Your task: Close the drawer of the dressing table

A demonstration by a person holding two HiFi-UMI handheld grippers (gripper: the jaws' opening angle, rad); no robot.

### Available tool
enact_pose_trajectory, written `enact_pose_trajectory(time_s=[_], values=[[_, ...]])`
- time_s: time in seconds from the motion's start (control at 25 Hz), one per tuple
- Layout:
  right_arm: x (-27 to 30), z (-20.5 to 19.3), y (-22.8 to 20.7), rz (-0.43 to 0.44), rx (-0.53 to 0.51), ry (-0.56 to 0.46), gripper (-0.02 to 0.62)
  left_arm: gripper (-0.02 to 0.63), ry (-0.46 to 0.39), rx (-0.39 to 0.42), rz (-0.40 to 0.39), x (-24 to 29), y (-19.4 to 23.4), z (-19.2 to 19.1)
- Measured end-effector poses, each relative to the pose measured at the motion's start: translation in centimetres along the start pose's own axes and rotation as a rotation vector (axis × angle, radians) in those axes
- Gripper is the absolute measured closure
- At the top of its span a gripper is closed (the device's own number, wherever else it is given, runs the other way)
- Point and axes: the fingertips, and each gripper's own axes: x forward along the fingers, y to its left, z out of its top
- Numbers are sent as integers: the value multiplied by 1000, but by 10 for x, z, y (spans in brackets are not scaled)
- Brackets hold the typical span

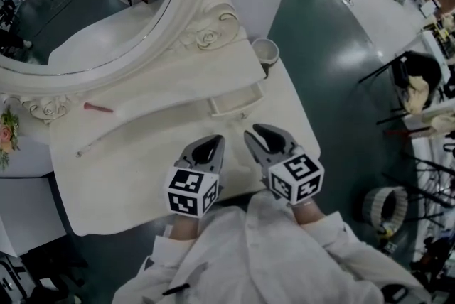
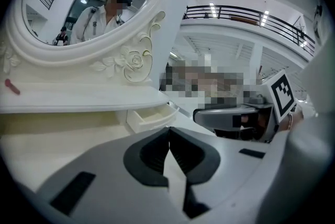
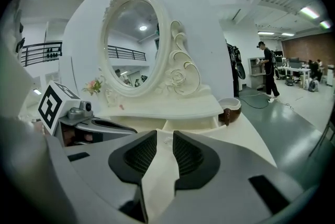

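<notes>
The white dressing table (image 1: 135, 185) has one small drawer (image 1: 234, 102) pulled out at its right, under the raised shelf. The drawer shows open in the left gripper view (image 2: 149, 117) and straight ahead in the right gripper view (image 3: 191, 124). My left gripper (image 1: 215, 140) hovers over the tabletop just short of the drawer, its jaws closed tip to tip (image 2: 168, 133) and empty. Beside it my right gripper (image 1: 256, 131) points at the drawer front, with a narrow gap between its pads (image 3: 165, 136) and nothing held.
An oval carved mirror (image 1: 92, 4) stands behind the shelf. A small cup (image 1: 265, 50) sits at the table's right rear corner, right of the drawer. A red stick (image 1: 97, 108) lies on the shelf at the left. Green floor with chairs lies to the right.
</notes>
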Motion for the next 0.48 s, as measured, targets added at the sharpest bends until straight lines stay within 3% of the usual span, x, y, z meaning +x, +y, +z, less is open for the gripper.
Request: enact_pose_trajectory(time_s=[0.48], values=[[22,-21,-12,60,0,77,508,600,17,-55,41,15,2,-14]])
